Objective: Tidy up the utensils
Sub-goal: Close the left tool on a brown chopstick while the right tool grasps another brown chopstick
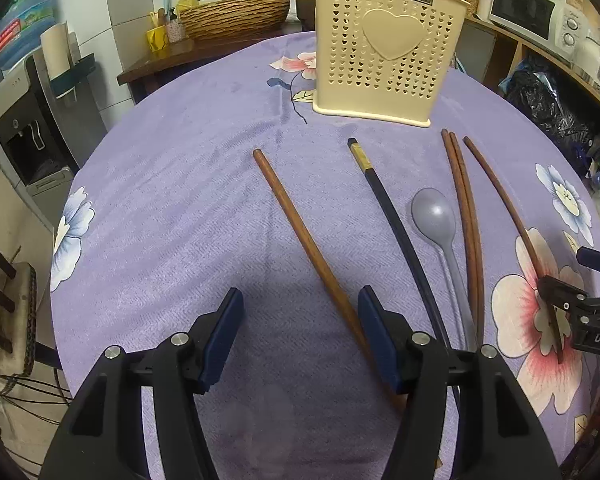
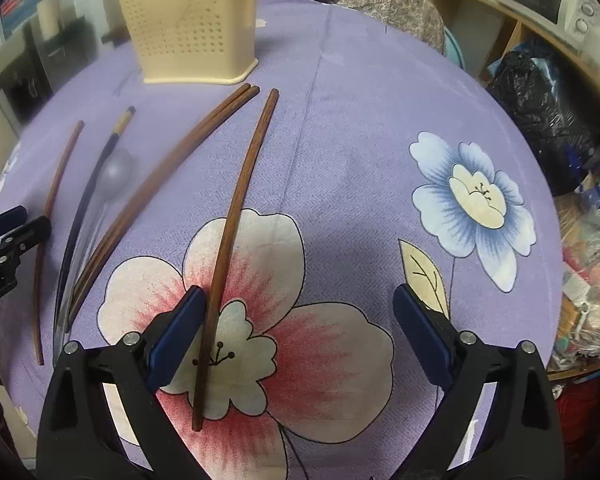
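A cream perforated utensil holder stands at the back of the table. In front of it lie a lone brown chopstick, a black chopstick with a gold band, a grey spoon, a pair of brown chopsticks and a further brown chopstick. My left gripper is open, and the lone brown chopstick runs between its fingers, close to the right pad. My right gripper is open wide over the pink flower, with the further chopstick just inside its left pad.
The round table wears a purple floral cloth. A wooden shelf with a microwave and a black bag stand to the right. A water dispenser and a woven basket are at the back left.
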A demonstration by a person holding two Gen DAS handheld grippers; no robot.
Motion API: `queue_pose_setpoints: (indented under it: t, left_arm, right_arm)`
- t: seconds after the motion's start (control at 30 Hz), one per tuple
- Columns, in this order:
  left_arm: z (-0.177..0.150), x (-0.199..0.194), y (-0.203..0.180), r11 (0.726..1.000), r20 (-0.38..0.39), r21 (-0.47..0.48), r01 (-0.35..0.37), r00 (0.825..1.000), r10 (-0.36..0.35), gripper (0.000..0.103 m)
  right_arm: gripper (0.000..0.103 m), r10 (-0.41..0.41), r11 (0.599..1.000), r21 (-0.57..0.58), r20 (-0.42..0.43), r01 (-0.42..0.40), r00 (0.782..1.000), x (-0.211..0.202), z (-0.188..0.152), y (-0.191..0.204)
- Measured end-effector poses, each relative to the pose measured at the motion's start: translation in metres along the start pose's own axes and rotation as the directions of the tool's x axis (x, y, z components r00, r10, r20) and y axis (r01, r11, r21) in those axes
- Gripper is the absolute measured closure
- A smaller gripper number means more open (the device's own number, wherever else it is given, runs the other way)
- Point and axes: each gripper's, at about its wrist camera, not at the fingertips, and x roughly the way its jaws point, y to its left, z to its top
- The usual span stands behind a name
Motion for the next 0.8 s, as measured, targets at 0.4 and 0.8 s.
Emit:
queue_pose_setpoints:
  t: [0.4,0.8]
  left_arm:
    - [0.042,0.008,0.029,0.993,0.028,-0.116,0.019,0.999,-0.016,0.043]
    - [0.051,0.034,0.025,0.983,0.017,-0.176,-0.049,0.998,0.053,0.059]
  right_arm:
    - [0.016,0.117,0.993,0.017,0.147,-0.121,0.982,-0.010,0.048,-0.008]
    - [0.047,0.095,0.995,0.010,0.109,-0.097,0.989,0.044,0.091,0.005]
